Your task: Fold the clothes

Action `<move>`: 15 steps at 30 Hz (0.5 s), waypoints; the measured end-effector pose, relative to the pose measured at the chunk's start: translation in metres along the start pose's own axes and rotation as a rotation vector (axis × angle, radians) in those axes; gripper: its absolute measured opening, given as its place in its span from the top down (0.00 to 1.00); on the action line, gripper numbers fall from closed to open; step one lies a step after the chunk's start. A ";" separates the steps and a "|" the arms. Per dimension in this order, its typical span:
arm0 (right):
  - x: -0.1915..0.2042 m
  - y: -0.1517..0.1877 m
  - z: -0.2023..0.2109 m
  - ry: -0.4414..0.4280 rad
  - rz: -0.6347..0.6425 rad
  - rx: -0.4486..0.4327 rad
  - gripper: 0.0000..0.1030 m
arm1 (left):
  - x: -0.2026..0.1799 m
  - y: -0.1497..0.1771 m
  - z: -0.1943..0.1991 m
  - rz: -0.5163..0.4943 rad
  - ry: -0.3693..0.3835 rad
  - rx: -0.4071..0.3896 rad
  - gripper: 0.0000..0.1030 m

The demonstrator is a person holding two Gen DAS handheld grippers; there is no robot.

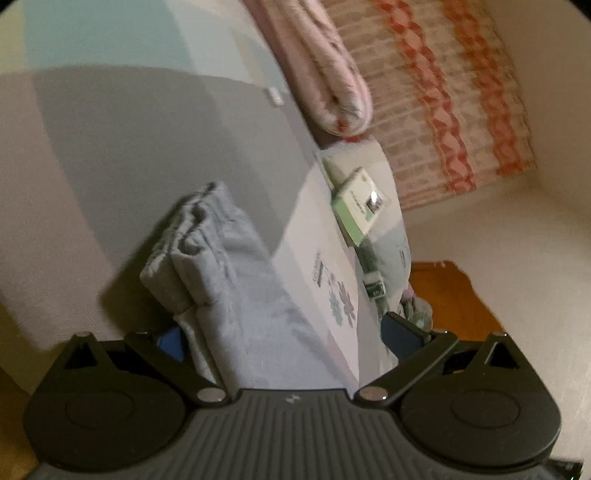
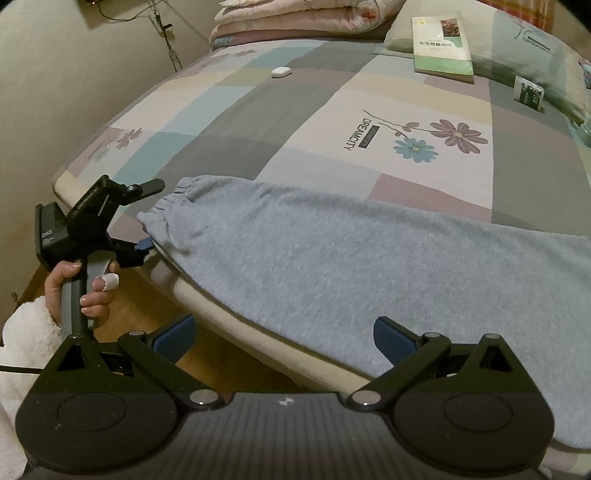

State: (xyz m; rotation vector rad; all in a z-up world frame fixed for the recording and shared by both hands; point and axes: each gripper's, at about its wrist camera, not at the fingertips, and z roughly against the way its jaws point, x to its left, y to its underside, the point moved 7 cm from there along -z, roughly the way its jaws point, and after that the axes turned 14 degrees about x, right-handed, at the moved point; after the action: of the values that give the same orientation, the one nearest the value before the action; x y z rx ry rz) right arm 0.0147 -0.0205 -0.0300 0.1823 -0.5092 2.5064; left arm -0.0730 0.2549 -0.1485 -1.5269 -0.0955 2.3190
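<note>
Light blue-grey fleece trousers (image 2: 332,258) lie flat along the near edge of the bed, with the elastic cuffs (image 2: 173,199) at the left. In the left wrist view the stacked cuffs (image 1: 192,236) reach in between my fingers. My left gripper (image 1: 284,339), also seen from the right wrist (image 2: 147,216) in a person's hand (image 2: 92,291), stands open astride the cuff end. My right gripper (image 2: 284,339) is open at the bed's edge. Its right finger (image 2: 393,339) is over the cloth and its left finger (image 2: 173,338) is over the floor.
The patchwork bedsheet (image 2: 332,110) bears a flower print. A folded pink quilt (image 2: 295,18) and a pillow (image 2: 517,55) with a green-white book (image 2: 441,44) lie at the far end. A small white case (image 2: 280,71) rests mid-bed. Wooden floor (image 2: 147,306) lies below the bed edge.
</note>
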 end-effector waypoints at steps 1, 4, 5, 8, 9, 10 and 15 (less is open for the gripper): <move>0.000 0.000 -0.001 0.000 -0.003 0.002 0.00 | -0.008 0.002 -0.001 -0.041 0.001 0.002 0.01; 0.000 0.000 -0.002 -0.003 -0.002 0.005 0.00 | -0.009 0.003 -0.004 -0.065 -0.023 -0.001 0.01; 0.001 0.000 -0.002 -0.005 0.000 0.006 0.00 | -0.006 0.003 -0.006 -0.059 -0.033 -0.004 0.01; -0.001 0.001 -0.001 -0.005 -0.003 0.004 0.00 | 0.028 0.005 -0.006 0.135 -0.036 -0.007 0.02; -0.002 0.001 -0.001 -0.005 -0.006 0.003 0.00 | 0.028 0.005 -0.004 0.137 -0.023 -0.020 0.01; -0.003 0.001 -0.001 -0.005 -0.011 0.002 0.00 | 0.028 0.005 -0.002 0.137 -0.009 -0.034 0.01; -0.004 0.001 -0.002 -0.009 -0.022 -0.002 0.00 | 0.014 0.003 -0.009 0.050 -0.099 -0.011 0.02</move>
State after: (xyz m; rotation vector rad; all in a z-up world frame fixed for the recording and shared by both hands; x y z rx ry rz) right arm 0.0177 -0.0227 -0.0333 0.1973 -0.5104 2.4845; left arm -0.0701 0.2554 -0.1653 -1.4352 -0.0972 2.4368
